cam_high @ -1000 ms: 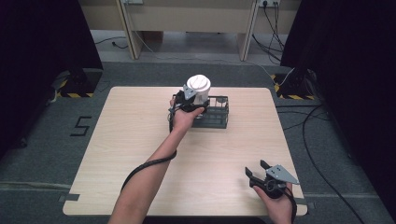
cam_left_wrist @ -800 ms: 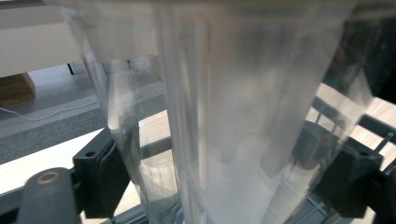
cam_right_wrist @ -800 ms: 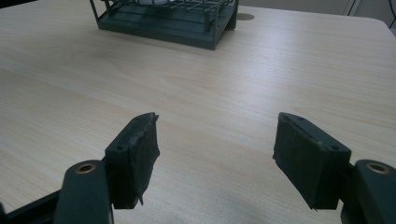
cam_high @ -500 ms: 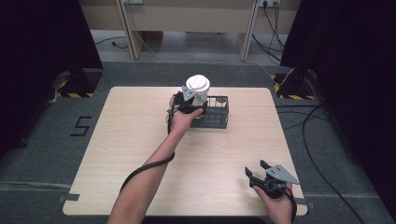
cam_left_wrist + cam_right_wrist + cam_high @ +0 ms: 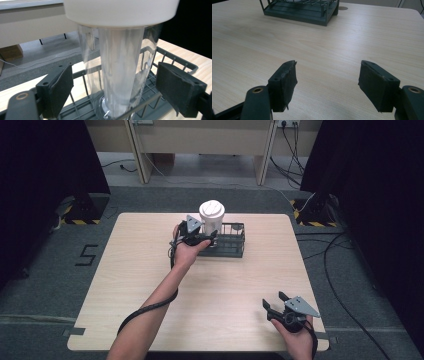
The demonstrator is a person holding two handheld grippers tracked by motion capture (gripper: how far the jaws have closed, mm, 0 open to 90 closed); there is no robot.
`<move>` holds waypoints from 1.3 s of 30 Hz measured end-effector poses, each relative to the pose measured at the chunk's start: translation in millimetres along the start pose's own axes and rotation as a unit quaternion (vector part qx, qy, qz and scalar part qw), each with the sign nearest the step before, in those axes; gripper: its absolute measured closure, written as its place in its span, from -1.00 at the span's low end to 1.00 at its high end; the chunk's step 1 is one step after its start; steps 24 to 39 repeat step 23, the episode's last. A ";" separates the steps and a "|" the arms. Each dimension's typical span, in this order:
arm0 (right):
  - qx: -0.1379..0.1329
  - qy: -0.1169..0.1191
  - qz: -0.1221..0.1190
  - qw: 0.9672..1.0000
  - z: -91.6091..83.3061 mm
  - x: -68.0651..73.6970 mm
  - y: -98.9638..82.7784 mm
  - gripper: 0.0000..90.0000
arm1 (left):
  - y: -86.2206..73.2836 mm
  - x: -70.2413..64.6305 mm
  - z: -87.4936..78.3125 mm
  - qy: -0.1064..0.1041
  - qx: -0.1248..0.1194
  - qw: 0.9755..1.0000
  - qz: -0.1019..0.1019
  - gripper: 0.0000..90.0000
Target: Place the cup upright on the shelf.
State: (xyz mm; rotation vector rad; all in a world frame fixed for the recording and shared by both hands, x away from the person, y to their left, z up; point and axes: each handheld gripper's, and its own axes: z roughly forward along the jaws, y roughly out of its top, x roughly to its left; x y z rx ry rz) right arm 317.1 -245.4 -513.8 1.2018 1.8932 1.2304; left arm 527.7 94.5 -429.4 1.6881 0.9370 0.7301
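A clear plastic cup (image 5: 212, 220) with a white lid stands upright in the left end of a dark wire basket (image 5: 233, 245) at the table's far middle. My left gripper (image 5: 208, 238) is open at the basket's left end. In the left gripper view the cup (image 5: 122, 75) stands between the two pads (image 5: 60, 85), with a gap on each side, inside the basket (image 5: 175, 58). Over the table's near right corner my right gripper (image 5: 273, 299) stands open with nothing in it. In the right gripper view my right gripper (image 5: 328, 82) faces bare wood, with the basket (image 5: 299, 10) far ahead.
The light wooden table (image 5: 150, 285) is bare around the basket. Dark curtains flank it, and cables (image 5: 345, 265) trail over the grey floor to the right. A wooden bench (image 5: 200, 140) stands behind the table.
My left gripper has drawn back slightly from the cup toward the person. The cup stays upright in the basket. The right gripper has not moved.
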 end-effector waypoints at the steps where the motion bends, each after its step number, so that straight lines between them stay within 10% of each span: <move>1: 0.000 0.000 0.000 1.000 0.0 0.0 0.0 -0.31 | -0.2 0.1 -3.2 -0.001 -0.001 1.000 0.002 -0.68; 14: -0.001 -0.002 0.001 1.000 -0.2 -0.3 -0.1 -0.31 | -20.5 4.4 -64.7 -0.014 0.001 1.000 0.027 -0.68; 23: -0.006 0.000 0.001 1.000 -1.2 0.3 -0.5 -0.37 | -82.9 15.7 -146.5 -0.008 0.005 0.999 0.031 -0.68; 39: -0.006 0.000 0.001 1.000 -1.2 0.3 -0.5 -0.37 | -82.9 15.7 -146.5 -0.008 0.005 0.999 0.031 -0.68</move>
